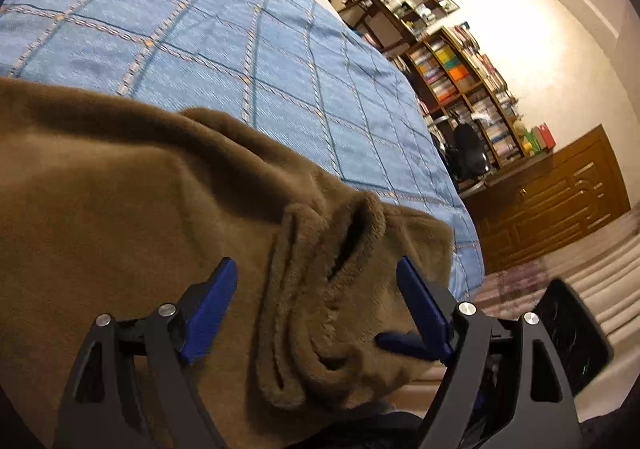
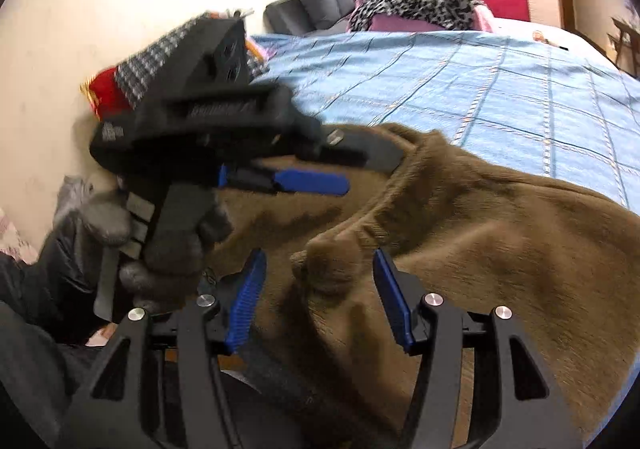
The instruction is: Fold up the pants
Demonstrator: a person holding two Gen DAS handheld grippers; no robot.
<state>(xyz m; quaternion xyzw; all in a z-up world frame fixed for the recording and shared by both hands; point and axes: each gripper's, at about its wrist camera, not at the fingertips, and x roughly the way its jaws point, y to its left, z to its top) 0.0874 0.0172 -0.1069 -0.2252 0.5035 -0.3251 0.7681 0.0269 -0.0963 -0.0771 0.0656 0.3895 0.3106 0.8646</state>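
Where it lies: the brown fleece pants fill the lower frame, on the blue checked bedspread.
Left tongs: released, fingers spread astride a bunched fold, lower centre.
Right tongs: released, straddling a raised ridge.
Upper right: bookshelf.

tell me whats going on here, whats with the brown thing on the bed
A person holding a gripper in each hand is starting to fold brown fleece pants lying on a blue checked bedspread. The left gripper is open, its fingers either side of a bunched edge of the fabric. The right gripper is also open around another bunched bit near the elastic waistband. Neither has closed on the cloth yet, so no fold is made.
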